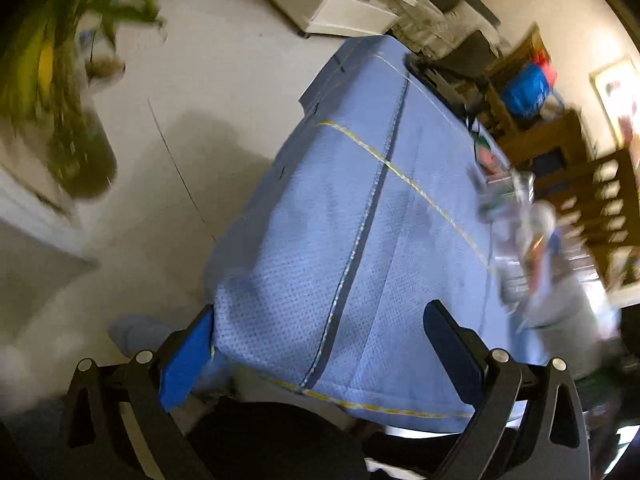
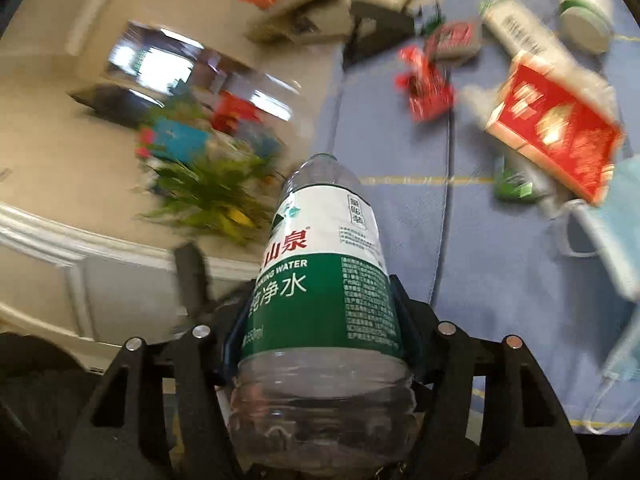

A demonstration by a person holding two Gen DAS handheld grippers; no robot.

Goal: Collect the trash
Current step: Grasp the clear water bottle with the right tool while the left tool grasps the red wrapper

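Right gripper (image 2: 316, 320) is clamped on the bottle (image 2: 320, 280) at its labelled middle, neck pointing away, lifted off the cloth (image 2: 480, 280) so it can be carried off as trash. Left gripper (image 1: 320, 344) hangs over bare cloth, jaws apart and empty, free for the remaining litter: red box (image 2: 556, 128), wrapper (image 2: 426, 84), mask (image 2: 616, 224).
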